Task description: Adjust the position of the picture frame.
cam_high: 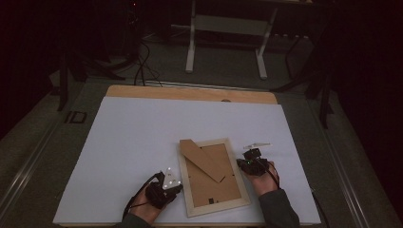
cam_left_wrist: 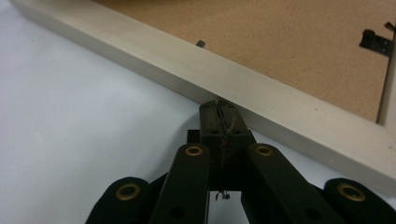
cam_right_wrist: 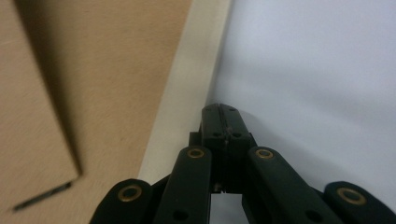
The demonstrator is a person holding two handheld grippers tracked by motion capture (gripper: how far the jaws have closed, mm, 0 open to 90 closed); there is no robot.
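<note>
Frame (cam_high: 214, 176): pale wood, brown fibreboard back | left gripper (cam_left_wrist: 218, 108): jaws closed, empty | right gripper (cam_right_wrist: 220, 112): closed, empty

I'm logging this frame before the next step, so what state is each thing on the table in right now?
picture frame: lying face down on the white table, backing board up.
easel stand: flat against the backing board.
left gripper: shut, empty, tips at the frame's outer edge.
right gripper: shut, empty, tips at the frame's opposite edge.
pale strip: loose on the table beyond the right gripper.
</note>
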